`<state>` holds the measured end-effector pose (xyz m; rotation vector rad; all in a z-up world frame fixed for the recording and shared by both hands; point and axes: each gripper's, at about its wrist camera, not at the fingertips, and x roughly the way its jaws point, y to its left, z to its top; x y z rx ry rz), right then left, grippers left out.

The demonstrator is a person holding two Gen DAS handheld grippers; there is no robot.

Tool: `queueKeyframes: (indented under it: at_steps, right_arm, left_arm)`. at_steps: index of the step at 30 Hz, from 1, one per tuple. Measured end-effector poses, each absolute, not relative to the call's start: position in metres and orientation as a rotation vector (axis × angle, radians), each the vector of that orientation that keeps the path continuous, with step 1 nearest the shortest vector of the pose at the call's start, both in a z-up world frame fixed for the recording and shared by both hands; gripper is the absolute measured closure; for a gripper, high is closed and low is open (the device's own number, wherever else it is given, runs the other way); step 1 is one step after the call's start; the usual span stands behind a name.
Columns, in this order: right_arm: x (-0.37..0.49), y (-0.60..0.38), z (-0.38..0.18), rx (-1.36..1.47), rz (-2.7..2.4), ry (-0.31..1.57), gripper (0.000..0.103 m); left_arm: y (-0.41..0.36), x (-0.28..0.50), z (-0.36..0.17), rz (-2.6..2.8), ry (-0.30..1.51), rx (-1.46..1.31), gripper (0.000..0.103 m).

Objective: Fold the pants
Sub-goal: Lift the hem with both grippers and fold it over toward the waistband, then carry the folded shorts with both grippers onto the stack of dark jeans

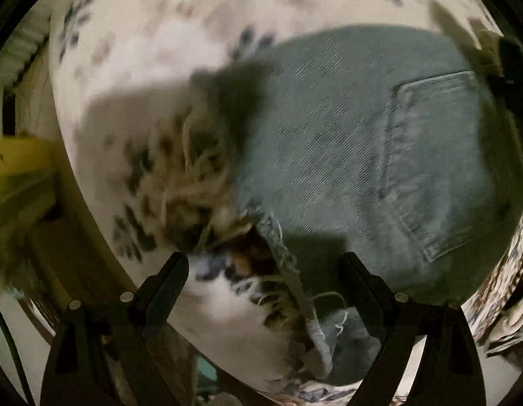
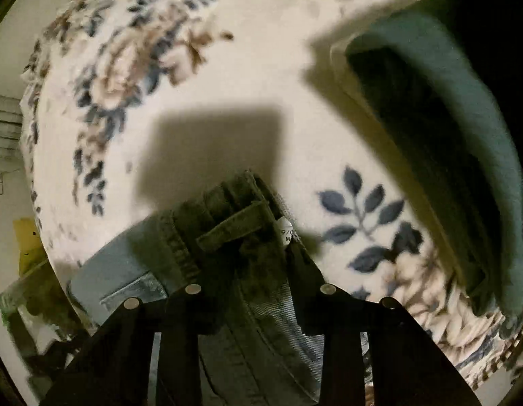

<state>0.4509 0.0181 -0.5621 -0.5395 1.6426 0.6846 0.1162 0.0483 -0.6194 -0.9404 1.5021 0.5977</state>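
Observation:
Light blue denim pants (image 1: pixel 346 155) lie on a white floral bed cover (image 1: pixel 153 50), back pocket (image 1: pixel 440 169) up and a frayed hem (image 1: pixel 288 270) near the camera. My left gripper (image 1: pixel 265 264) is open above the frayed hem, its fingers apart on either side of it. In the right wrist view my right gripper (image 2: pixel 248 253) is shut on the pants' waistband (image 2: pixel 227 223) by a belt loop, with a white label beside it. The view is blurred.
The floral bed cover (image 2: pixel 160 84) fills both views. A teal pillow or folded cloth (image 2: pixel 447 135) lies at the right. The bed edge and a yellow object (image 1: pixel 18 162) show at the left, with floor below.

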Motion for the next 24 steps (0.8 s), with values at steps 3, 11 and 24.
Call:
queueKeyframes:
  at_steps: [3, 11, 24]
  right_arm:
    - [0.456, -0.016, -0.527, -0.357, 0.697, 1.666, 0.053]
    - [0.424, -0.155, -0.513, 0.016, 0.584, 1.813, 0.032]
    - [0.408, -0.148, -0.608, 0.288, 0.652, 1.901, 0.018]
  left_arm:
    - [0.053, 0.09, -0.598, 0.608, 1.421, -1.071, 0.012]
    - [-0.003, 0.048, -0.579, 0.5, 1.28, -1.692, 0.012]
    - [-0.035, 0.04, -0.678, 0.585, 0.799, -2.357, 0.047]
